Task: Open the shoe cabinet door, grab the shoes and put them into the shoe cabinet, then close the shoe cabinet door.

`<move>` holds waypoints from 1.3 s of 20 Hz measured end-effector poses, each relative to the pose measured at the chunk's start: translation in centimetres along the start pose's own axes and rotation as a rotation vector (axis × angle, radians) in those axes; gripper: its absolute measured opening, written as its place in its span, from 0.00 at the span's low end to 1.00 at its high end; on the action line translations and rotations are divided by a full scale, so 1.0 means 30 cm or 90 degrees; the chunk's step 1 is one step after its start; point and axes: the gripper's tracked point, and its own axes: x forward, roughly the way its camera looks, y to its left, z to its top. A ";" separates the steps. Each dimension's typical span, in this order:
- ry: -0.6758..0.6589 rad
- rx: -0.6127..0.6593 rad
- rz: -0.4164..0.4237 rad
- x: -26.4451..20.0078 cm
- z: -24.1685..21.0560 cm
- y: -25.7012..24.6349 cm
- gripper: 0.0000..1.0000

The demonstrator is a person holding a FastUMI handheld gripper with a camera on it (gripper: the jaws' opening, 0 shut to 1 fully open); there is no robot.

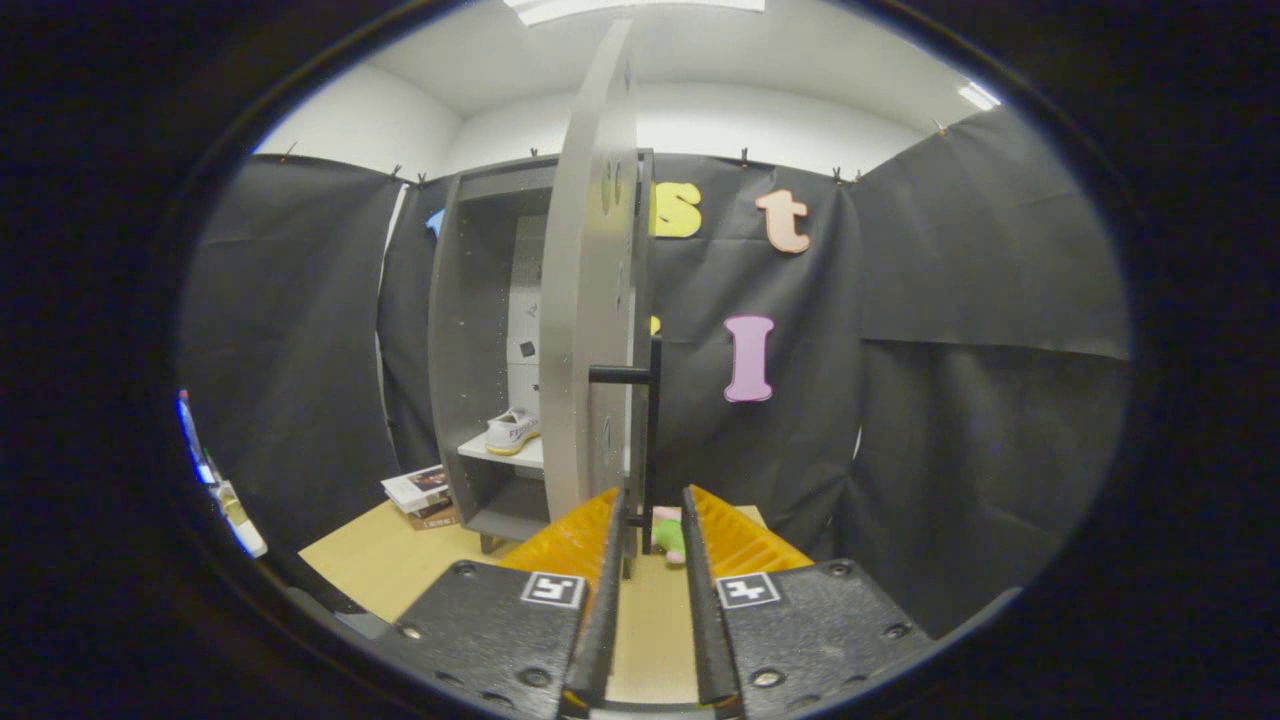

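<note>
A: Fingers first. Hand-held gripper (655, 520) sits low, its two ribbed fingers (575, 540) a narrow gap apart, straddling the bottom end of the slim black bar handle (653, 440) on the tall grey shoe cabinet door (590, 300). Pinching or just around it?

B: Can't tell. Handle is between the fingers, but I can't see both pads pressing on it. Looks loosely bracketed to me.

A: Door state?

B: Swung wide, seen edge-on just ahead of the fingers. Grey open-fronted shoe cabinet (455, 330) stands beyond it, to the left. White sneaker with a yellow sole (512, 431) already sits on the pale shelf inside, near the shelf's front edge.

A: So I'd judge it's the closing step. Risks?

B: Main one: fingers are at the very foot of the handle, so they could slip off the end when the door swings. Second: if the grip isn't firm, the door may stop short and stay ajar. Third: the sneaker is close to the shelf lip, so a hard shut could clip it.

A: Anything else in the way?

B: Small pink and green soft toy (668, 533) on the light wooden floor (385, 560) just past the fingertips, near the door's foot; could snag. Stack of magazines (422, 495) lies left of the cabinet base, out of the swing path, I think.
</note>
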 end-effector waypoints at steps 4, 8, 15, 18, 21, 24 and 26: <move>0.004 0.001 -0.047 -0.115 -0.012 0.061 0.77; 0.018 -0.038 -0.052 -0.174 -0.096 0.258 0.78; 0.138 -0.012 0.046 -0.020 -0.482 0.698 0.82; 0.202 -0.015 0.074 0.108 -0.672 0.799 0.82; 0.266 -0.008 0.092 0.223 -0.842 0.862 0.82; 0.340 0.007 0.100 0.349 -1.023 0.891 0.82; 0.379 0.027 0.099 0.418 -1.116 0.897 0.82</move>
